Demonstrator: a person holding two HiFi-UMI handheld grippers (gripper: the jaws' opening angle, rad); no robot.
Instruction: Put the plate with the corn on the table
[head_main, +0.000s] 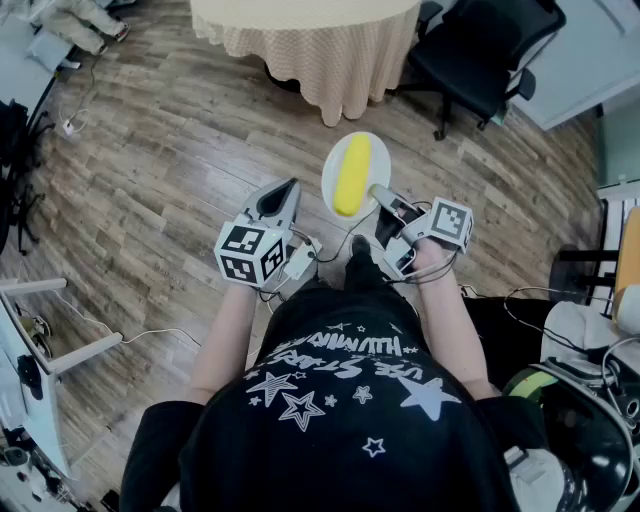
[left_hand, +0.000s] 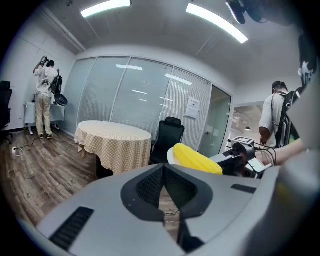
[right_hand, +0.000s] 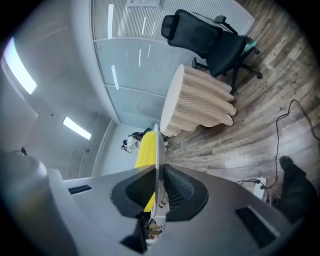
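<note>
A white plate (head_main: 377, 160) carrying a yellow corn cob (head_main: 351, 176) is held over the wooden floor in front of me. My right gripper (head_main: 381, 197) is shut on the plate's near rim. In the right gripper view the plate (right_hand: 157, 150) is edge-on between the jaws, with the corn (right_hand: 144, 150) on its left side. Beside it to the left, my left gripper (head_main: 289, 188) is shut and holds nothing; its view shows the corn (left_hand: 196, 159) just past its tips (left_hand: 163, 168). The round table (head_main: 310, 40) with a checked cloth stands ahead.
A black office chair (head_main: 482, 52) stands right of the table. Cables trail on the floor (head_main: 120, 338), and a white desk frame (head_main: 55, 350) is at my left. Two people (left_hand: 45, 97) (left_hand: 274, 122) stand in the room's background.
</note>
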